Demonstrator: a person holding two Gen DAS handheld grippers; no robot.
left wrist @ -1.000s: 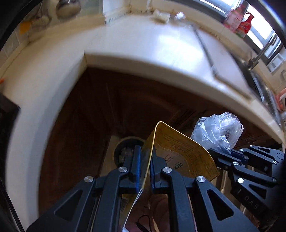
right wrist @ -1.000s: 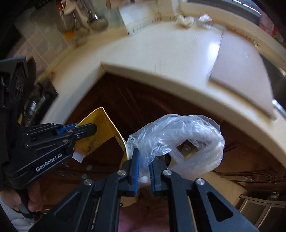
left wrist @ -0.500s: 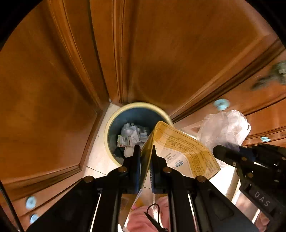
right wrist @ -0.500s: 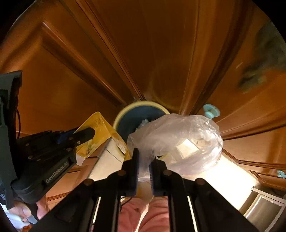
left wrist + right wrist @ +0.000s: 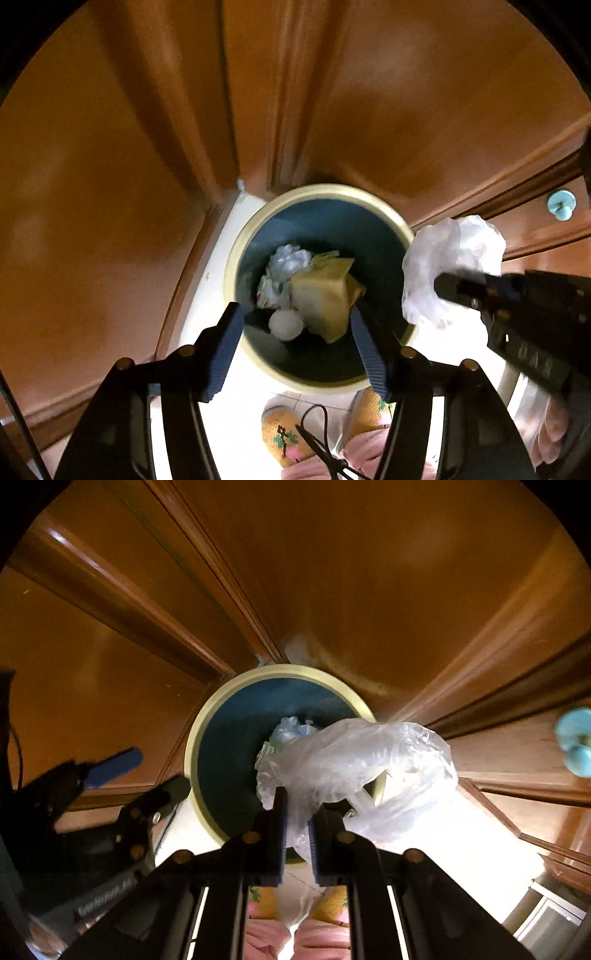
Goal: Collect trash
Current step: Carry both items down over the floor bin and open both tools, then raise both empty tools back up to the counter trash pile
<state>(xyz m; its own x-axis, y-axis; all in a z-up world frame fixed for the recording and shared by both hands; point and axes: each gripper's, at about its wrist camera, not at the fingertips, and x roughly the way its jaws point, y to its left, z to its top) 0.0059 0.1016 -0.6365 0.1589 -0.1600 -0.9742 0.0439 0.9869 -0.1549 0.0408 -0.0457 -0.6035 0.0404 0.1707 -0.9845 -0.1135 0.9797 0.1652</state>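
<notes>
The left gripper [image 5: 297,350] is spreading its fingers [image 5: 225,350] with nothing between them; the yellow packet [image 5: 325,295] it pinched a moment ago now lies in the bin [image 5: 236,258] at twelve o'clock, so that piece is collected. At three o'clock, the right gripper [image 5: 297,834] holds narrow fingers on the plastic bag [image 5: 354,764] over the bin's rim, just starting to ease apart.
</notes>
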